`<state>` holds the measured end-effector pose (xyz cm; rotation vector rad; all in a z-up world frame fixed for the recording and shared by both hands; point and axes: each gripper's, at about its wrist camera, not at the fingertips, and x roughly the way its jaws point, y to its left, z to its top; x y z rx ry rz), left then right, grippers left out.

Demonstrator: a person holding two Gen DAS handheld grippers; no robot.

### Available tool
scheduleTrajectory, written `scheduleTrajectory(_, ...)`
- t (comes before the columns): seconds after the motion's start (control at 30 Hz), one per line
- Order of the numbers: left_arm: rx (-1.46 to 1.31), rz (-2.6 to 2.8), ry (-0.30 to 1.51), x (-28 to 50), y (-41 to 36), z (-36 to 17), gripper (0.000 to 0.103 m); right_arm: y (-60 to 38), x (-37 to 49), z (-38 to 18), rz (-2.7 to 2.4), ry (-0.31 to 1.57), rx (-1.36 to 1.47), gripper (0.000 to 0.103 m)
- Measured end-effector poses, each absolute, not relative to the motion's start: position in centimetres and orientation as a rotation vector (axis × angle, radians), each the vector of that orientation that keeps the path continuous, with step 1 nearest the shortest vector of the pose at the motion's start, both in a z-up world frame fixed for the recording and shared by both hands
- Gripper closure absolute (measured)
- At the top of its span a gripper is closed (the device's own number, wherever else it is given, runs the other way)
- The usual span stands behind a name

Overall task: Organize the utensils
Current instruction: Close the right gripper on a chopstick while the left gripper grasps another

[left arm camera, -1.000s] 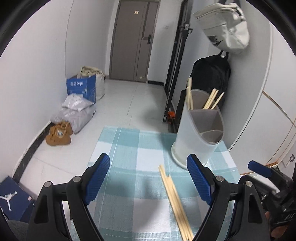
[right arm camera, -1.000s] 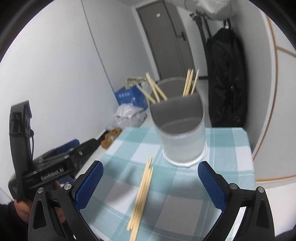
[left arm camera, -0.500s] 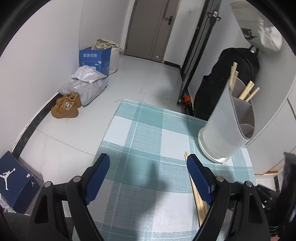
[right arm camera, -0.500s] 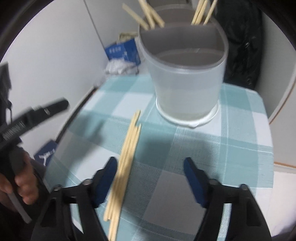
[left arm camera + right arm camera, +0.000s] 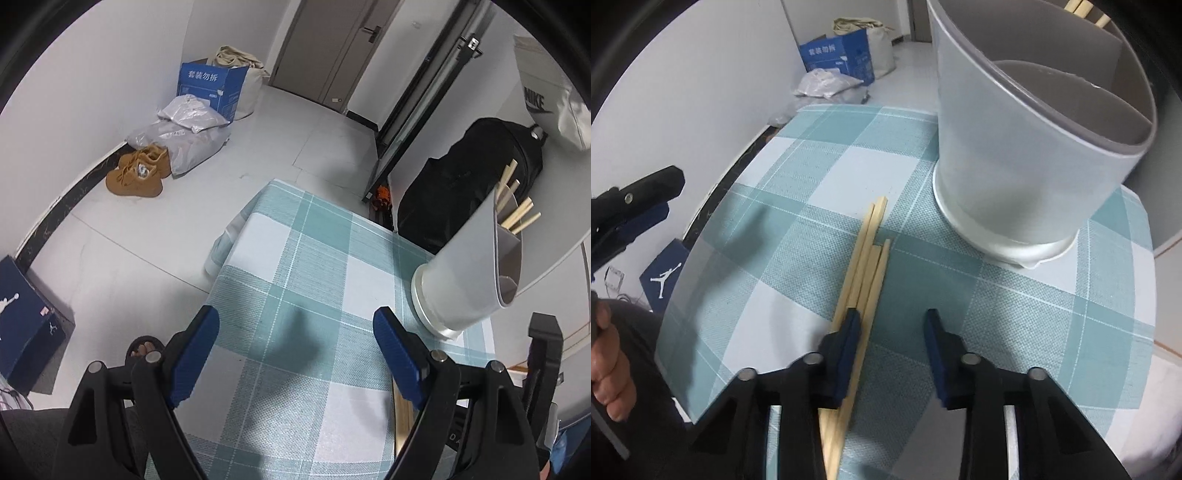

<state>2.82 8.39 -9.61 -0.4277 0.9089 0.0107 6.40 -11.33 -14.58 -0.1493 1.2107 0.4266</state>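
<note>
Several wooden chopsticks point(image 5: 866, 258) lie in a bundle on the teal checked tablecloth point(image 5: 798, 236). My right gripper point(image 5: 892, 325) is open, low over the cloth; its left finger rests on the bundle's near part and the gap lies just right of it. A grey divided utensil holder point(image 5: 1027, 147) stands behind, with chopsticks in its far compartment. My left gripper point(image 5: 293, 334) is open and empty over the cloth, left of the holder point(image 5: 469, 273). A chopstick end point(image 5: 400, 417) shows by its right finger.
The small table's edges drop to the tiled floor point(image 5: 258, 122) on the left and far sides. On the floor are brown shoes point(image 5: 138, 175), plastic bags, a blue carton point(image 5: 210, 86) and a blue shoebox point(image 5: 22, 314). A black bag point(image 5: 454, 192) hangs behind the holder.
My right gripper has come down and forward onto the loose chopsticks and its jaws have narrowed. My left gripper has lifted and swung left, away from the chopsticks.
</note>
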Motion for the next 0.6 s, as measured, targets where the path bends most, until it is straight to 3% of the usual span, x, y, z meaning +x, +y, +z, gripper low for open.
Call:
scheduleTrajectory(0.17,-0.479,0.021,0.920,3.1,9.2,-9.7,0.021,-10.9,6.8,-14.5,0.396,1.244,-0.189,0.083)
scheduleTrajectory(0.6,-0.472,0.017,0.934,3.2,9.5,-9.7,0.021,-9.5,8.1,-14.6,0.320,1.248,-0.214,0.079)
